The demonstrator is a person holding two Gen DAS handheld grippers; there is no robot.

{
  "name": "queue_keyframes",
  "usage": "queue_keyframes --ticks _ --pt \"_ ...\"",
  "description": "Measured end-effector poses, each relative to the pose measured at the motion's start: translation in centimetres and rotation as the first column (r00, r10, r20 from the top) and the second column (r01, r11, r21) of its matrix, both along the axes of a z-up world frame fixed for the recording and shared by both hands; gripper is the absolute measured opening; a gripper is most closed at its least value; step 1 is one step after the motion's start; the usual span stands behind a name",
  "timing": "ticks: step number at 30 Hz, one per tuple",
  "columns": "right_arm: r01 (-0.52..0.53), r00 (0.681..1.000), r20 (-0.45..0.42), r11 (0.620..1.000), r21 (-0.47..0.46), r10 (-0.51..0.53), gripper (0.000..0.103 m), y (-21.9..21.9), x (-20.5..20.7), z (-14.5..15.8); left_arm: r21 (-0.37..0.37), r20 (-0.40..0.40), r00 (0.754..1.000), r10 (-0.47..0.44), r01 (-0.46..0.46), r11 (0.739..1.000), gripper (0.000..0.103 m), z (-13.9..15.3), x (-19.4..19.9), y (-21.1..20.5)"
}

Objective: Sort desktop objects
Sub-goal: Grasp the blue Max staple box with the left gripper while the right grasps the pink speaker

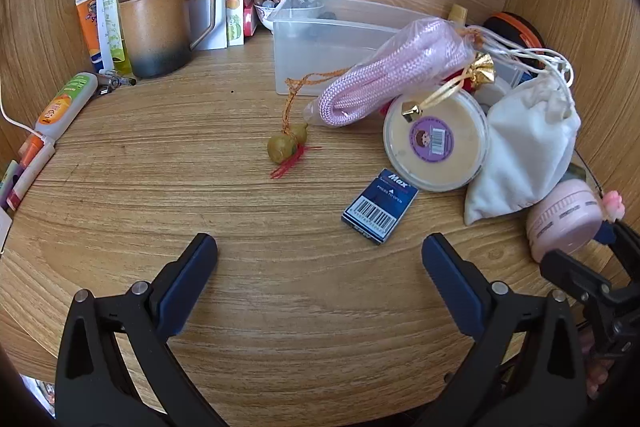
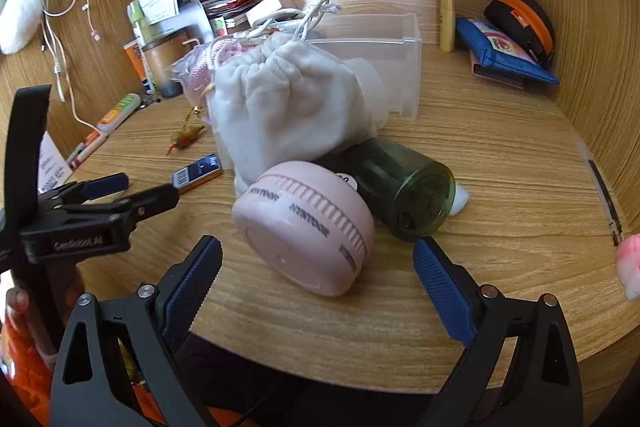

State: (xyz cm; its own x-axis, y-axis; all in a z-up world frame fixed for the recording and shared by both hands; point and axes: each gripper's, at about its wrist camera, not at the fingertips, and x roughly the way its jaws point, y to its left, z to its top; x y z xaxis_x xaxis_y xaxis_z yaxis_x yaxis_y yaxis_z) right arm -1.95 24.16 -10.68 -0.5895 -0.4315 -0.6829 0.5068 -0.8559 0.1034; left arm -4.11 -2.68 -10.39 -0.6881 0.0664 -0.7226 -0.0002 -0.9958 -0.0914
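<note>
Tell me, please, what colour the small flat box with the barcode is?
Dark blue with white lettering: the small flat box shows best in the left wrist view.

Wood-grain desk [image 1: 248,307], matt; translucent plastic bin [image 1: 320,43]; soft white cloth pouch [image 2: 288,107]; glossy pink plastic case [image 2: 304,239]; dark green glassy bottle [image 2: 404,195].

Both views are bright and evenly lit, with soft daylight that seems to come from the upper left. Shadows on the desk [image 1: 280,307] are faint and short. A pale sheen lies on the clear bin [image 1: 320,39] and on the pink round case [image 2: 304,231]. Fisheye distortion bends the desk's edges and wood grain into arcs, and black vignetting fills all 4 corners. The centre is sharp; small print stays unreadable.
</note>
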Motion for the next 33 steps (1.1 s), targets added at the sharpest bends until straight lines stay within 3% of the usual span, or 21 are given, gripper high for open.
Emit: queue_keyframes --ticks 7,9,11,29,33 --pt "0.065 0.997 -0.046 0.996 0.061 -0.063 0.081 0.1 -0.9 -0.1 -0.032 -0.006 1.0 -0.017 0.017 0.999 0.103 -0.1 -0.3 0.5" --pt "0.063 0.998 -0.031 0.997 0.052 -0.061 0.062 0.4 -1.2 -0.1 -0.029 -0.006 1.0 -0.022 0.021 0.999 0.103 -0.1 -0.4 0.6" --pt "0.062 0.998 -0.011 0.997 0.042 -0.062 0.054 0.8 -1.6 -0.2 -0.026 -0.007 1.0 -0.027 0.026 0.999 0.103 -0.1 -0.5 0.7" --pt "0.045 0.999 -0.016 0.999 -0.008 -0.045 0.051 3.0 -0.8 1.2 -0.058 0.008 0.994 -0.112 0.112 0.992 0.103 -0.1 -2.8 1.8" --pt "0.038 0.998 -0.051 0.999 0.001 -0.038 0.05 3.0 -0.6 2.0 -0.092 0.004 0.993 -0.12 0.12 0.989 0.088 -0.1 -2.9 2.4"
